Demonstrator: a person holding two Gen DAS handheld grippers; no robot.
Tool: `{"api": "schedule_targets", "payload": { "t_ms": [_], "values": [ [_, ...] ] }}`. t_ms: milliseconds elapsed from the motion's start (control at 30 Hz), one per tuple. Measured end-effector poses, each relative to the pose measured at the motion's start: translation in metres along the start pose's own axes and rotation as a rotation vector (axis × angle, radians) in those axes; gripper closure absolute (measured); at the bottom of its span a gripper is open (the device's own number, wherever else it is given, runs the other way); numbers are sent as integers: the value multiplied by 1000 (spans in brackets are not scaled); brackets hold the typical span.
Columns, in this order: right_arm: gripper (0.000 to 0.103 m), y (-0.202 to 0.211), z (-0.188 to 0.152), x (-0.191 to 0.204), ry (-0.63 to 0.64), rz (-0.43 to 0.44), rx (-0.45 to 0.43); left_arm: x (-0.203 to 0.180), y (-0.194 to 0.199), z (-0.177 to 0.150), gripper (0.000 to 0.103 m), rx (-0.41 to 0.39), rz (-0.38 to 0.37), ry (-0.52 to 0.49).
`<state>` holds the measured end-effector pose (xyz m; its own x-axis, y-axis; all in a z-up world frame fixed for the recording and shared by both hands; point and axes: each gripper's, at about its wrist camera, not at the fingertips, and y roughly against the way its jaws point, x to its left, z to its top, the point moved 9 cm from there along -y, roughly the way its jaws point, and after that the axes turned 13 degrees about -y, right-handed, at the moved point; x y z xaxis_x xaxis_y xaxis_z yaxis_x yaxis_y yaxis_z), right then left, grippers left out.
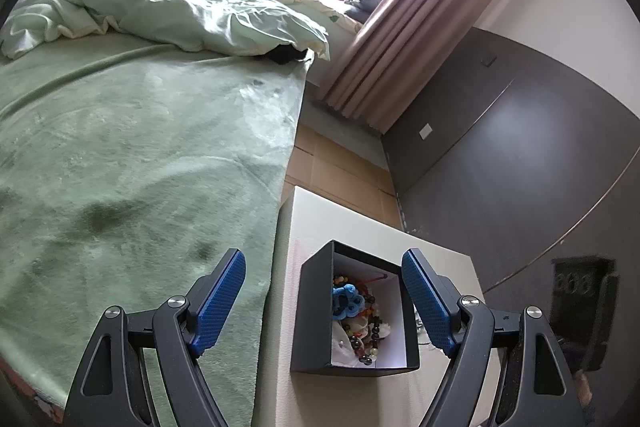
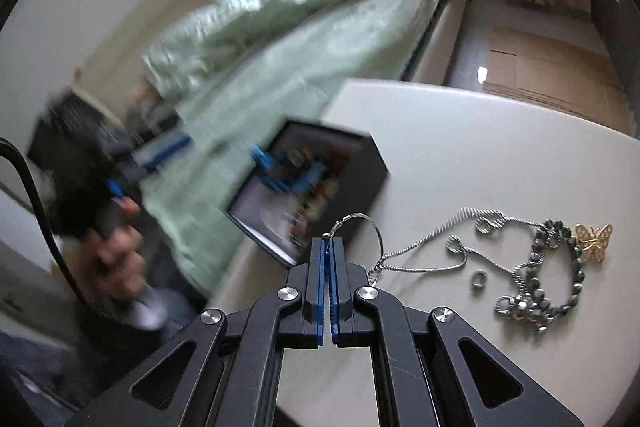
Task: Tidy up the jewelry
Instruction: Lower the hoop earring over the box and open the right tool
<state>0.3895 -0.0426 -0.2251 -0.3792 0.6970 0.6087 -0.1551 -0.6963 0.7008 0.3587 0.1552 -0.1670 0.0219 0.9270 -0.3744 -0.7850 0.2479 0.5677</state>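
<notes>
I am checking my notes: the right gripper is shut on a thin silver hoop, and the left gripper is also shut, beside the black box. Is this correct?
Not quite. The left gripper is open, not shut: the left wrist view shows its blue fingers spread wide, with the black box of beads between them. The rest holds: the right gripper is shut on the thin silver hoop.

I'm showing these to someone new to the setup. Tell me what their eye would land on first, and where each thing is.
First, the black box on the white table beside the bed, open-topped and full of beads, with the left gripper open around it. Next, the right gripper, shut on a silver hoop. Then the loose chains and gold butterfly lying on the table to its right.
</notes>
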Motion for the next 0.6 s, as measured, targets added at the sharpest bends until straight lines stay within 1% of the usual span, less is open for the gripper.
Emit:
{"api": "schedule_targets", "payload": {
  "t_ms": [133,233,333,467,600],
  "values": [
    [100,18,12,24,-51,111,-64,0,1,0,22,-1,0,2],
    [100,28,17,43,-59,161,-97,2,2,1,22,-4,1,8],
    [100,32,23,61,-48,177,-117,3,4,2,22,-9,0,12],
    [100,26,30,73,-36,184,-120,3,4,2,22,-9,-1,10],
    [99,4,36,79,-38,150,-95,4,4,1,22,-4,2,2]
  ]
}}
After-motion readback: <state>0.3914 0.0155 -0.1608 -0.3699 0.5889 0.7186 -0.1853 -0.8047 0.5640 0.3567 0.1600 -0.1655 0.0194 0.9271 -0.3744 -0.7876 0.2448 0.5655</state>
